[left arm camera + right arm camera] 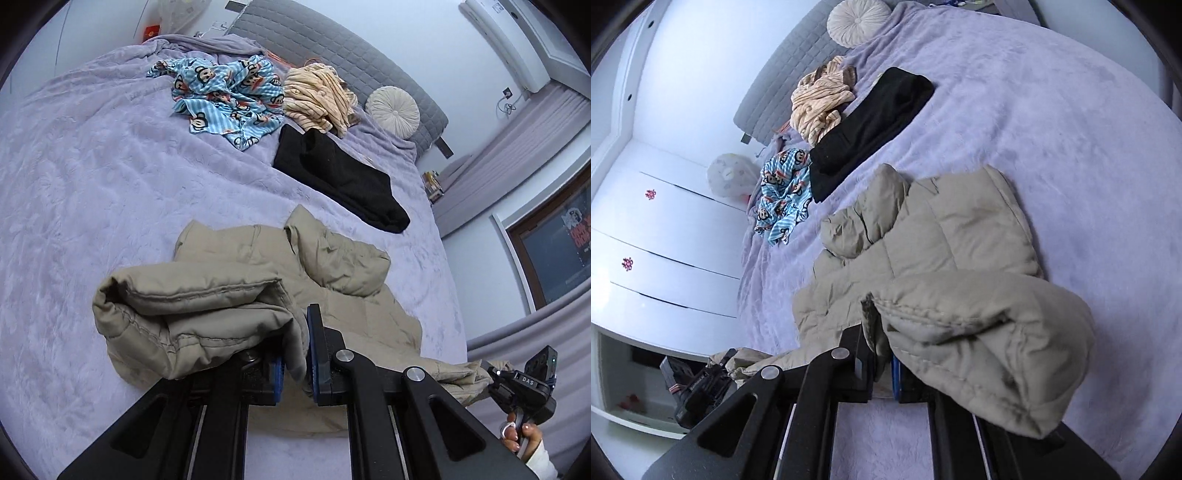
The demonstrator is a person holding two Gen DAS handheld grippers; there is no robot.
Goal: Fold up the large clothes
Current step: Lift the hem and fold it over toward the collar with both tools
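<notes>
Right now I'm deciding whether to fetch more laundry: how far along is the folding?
Done: the black garment looks folded flat. In hand: the beige puffer jacket, its hem pinched and lifted by the left gripper and the right gripper, jaws shut on the fabric. Left: the monkey-print garment and the striped cream garment lie crumpled.

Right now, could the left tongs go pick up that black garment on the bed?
Probably not yet: the left tongs are shut on the beige jacket, so they would have to let go first. The black garment itself lies uncovered beyond it.
</notes>
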